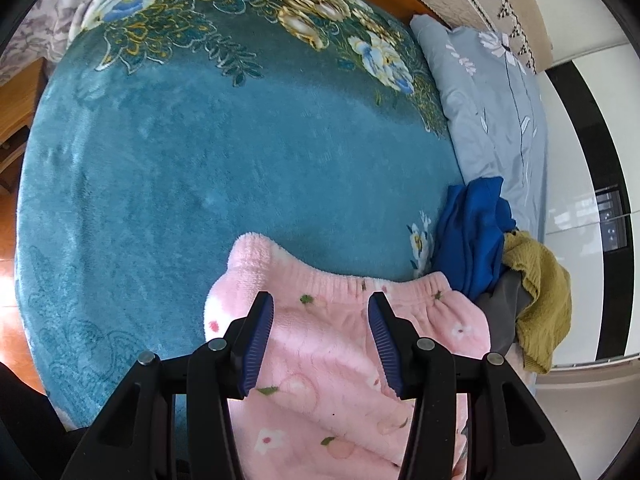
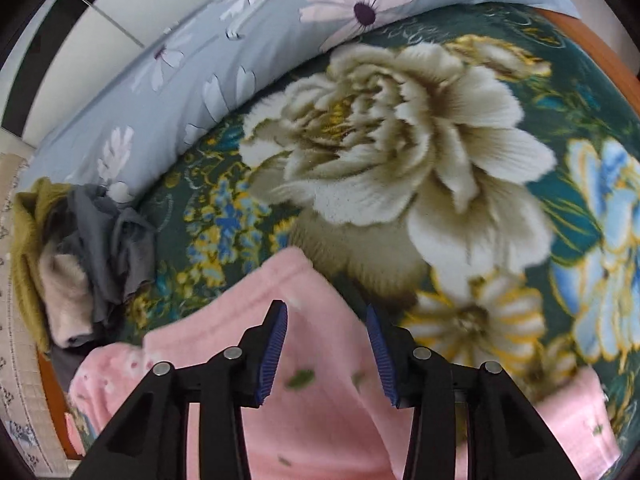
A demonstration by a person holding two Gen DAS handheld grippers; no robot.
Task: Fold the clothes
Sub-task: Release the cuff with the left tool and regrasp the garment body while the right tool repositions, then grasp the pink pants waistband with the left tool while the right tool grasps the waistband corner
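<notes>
A pink fleece garment printed with small flowers, peaches and green leaves lies spread on a teal flowered blanket, its ribbed elastic waistband running across just beyond the tips of the left gripper. That gripper is angled steeply down over the garment, its blue ridged pads standing partly apart with the pink fabric showing in the gap below them; neither pad visibly presses on the cloth. Past its right finger, a heap of other clothes sits at the blanket's edge: a blue piece, a grey one and a mustard-yellow knit. Further off, a pale grey-blue quilt with flowers lies along the side of the bed.

In the right wrist view, which is blurred, the right gripper also points steeply down, its jaws standing partly apart over another part of the pink garment, a folded edge rising between the fingers without being clamped. To its left sit the same grey and mustard clothes; ahead, large cream blossoms on the blanket, then the quilt.
</notes>
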